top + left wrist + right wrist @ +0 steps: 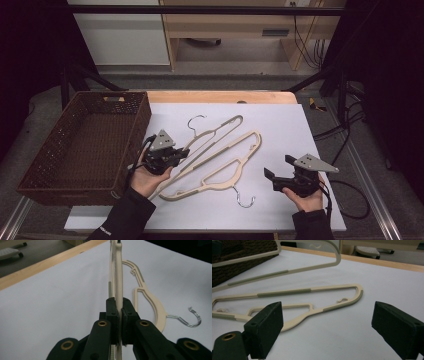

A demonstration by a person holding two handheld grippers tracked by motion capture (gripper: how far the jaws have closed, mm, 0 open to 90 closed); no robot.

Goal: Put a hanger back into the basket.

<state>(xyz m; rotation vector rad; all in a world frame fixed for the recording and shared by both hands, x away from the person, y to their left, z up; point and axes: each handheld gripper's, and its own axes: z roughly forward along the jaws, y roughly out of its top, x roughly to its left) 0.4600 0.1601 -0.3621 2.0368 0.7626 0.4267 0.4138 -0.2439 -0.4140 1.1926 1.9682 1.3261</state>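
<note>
my left tool (172, 156) is pinched tight on the arm of the upper hanger (118, 282), its jaws pressed against the cream plastic from both sides, just beside the brown basket (80, 145). the second hanger (220, 172) lies flat on the white bench (290, 125), its metal hook (245, 200) pointing toward me. my right tool (280, 167) hovers to the right of that hanger, jaws spread wide, holding nothing.

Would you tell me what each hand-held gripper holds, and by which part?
The left hand-held gripper clamps the upper hanger by its arm; the right hand-held gripper holds nothing.
</note>
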